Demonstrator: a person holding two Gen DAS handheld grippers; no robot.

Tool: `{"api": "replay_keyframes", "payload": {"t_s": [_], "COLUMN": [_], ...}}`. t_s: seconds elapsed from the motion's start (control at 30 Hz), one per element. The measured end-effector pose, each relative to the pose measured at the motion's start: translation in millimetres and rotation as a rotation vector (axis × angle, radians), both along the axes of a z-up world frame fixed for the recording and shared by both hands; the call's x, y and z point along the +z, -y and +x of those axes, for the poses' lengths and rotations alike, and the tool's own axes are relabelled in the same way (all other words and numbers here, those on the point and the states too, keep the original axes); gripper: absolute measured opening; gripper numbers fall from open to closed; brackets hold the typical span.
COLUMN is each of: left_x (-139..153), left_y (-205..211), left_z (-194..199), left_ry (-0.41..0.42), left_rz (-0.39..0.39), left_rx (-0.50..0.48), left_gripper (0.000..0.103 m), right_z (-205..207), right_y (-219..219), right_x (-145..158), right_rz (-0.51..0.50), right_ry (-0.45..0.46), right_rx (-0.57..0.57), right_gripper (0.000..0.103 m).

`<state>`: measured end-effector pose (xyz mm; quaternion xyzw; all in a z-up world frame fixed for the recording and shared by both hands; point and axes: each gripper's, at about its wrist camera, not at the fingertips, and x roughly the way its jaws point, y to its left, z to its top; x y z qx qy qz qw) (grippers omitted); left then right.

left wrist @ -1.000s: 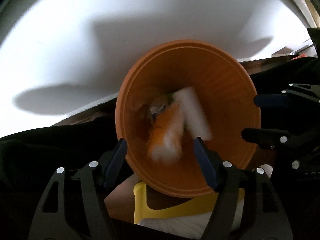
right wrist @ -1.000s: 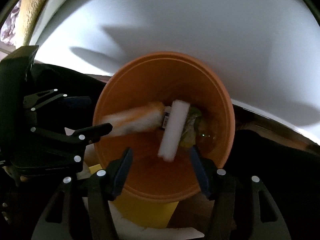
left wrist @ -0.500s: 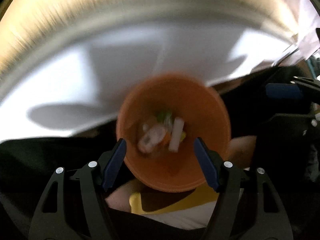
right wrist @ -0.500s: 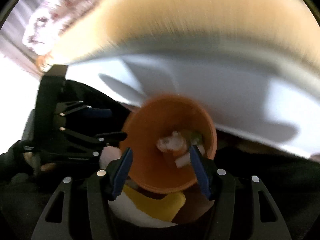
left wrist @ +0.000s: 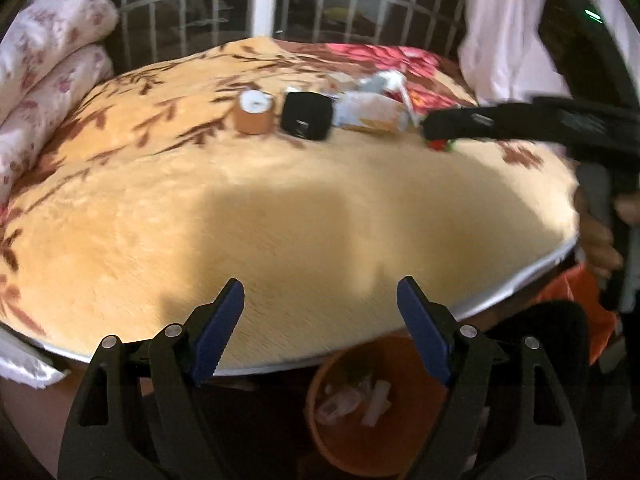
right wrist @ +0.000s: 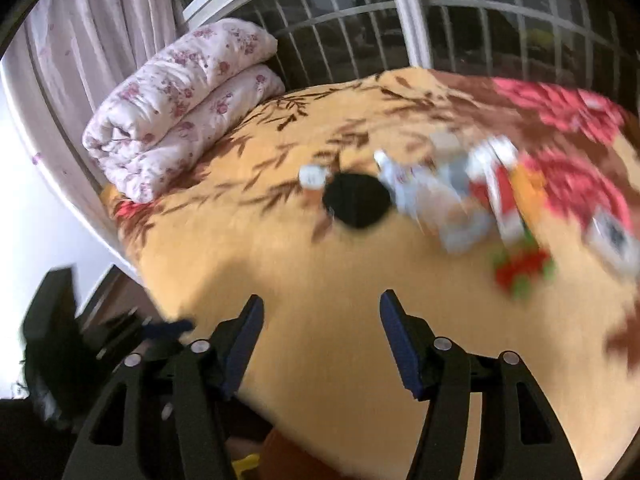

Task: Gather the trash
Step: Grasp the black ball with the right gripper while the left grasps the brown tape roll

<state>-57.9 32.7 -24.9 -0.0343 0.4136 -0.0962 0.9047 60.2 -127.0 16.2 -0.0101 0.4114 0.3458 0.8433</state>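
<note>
Left gripper (left wrist: pixel 320 304) was empty, jaws opening; right gripper (right wrist: pixel 322 318) was released, nothing between its pads. Bin (left wrist: pixel 376 412) sat below the bed (left wrist: pixel 280 208) edge with scraps already inside. Looked like the return leg between drops. Remaining trash (right wrist: pixel 460 196) lay across the blanket, well apart from both grippers; next move called for reaching out and picking one piece. Pile was motion-blurred, items hard to separate.

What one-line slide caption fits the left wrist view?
Empty left claw, opening, above a yellow blanket strewn with trash; orange bin waits below.
</note>
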Motion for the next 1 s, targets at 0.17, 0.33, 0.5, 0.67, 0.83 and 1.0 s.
{"api": "replay_keyframes", "payload": {"t_s": [0.17,0.33,0.5,0.67,0.83,1.0], "left_x": [-2,-6,-7,-6,2,10], "left_y": [-21,-35,-36,-37,-44,-44], "left_z": [10,15,20,23,45,104], "left_ry": [-0.014,-0.011,-0.008,-0.007,-0.011,-0.037], "left_rz": [-0.02,-0.038,-0.042,-0.041,-0.052,-0.069], "left_rx": [0.053,0.076,0.08,0.089,0.106,0.12], "left_gripper": [0.077,0.077,0.077,0.077,0.077,0.077], "right_z": [59,102,116,121,86,18], "right_y": [-41,-61,-78,-77,-45,15], "right_x": [-6,-29,-46,-58,-34,-3], "right_rz": [-0.053,-0.074,-0.127,-0.157,-0.038,0.052], "right_ry": [0.037,-0.041,-0.048,-0.074,-0.063,0.053], "right_rx": [-0.013,-0.051,-0.102,-0.143,-0.139,-0.193], "right_gripper": [0.076,0.076,0.08,0.049,0.049,0.05]}}
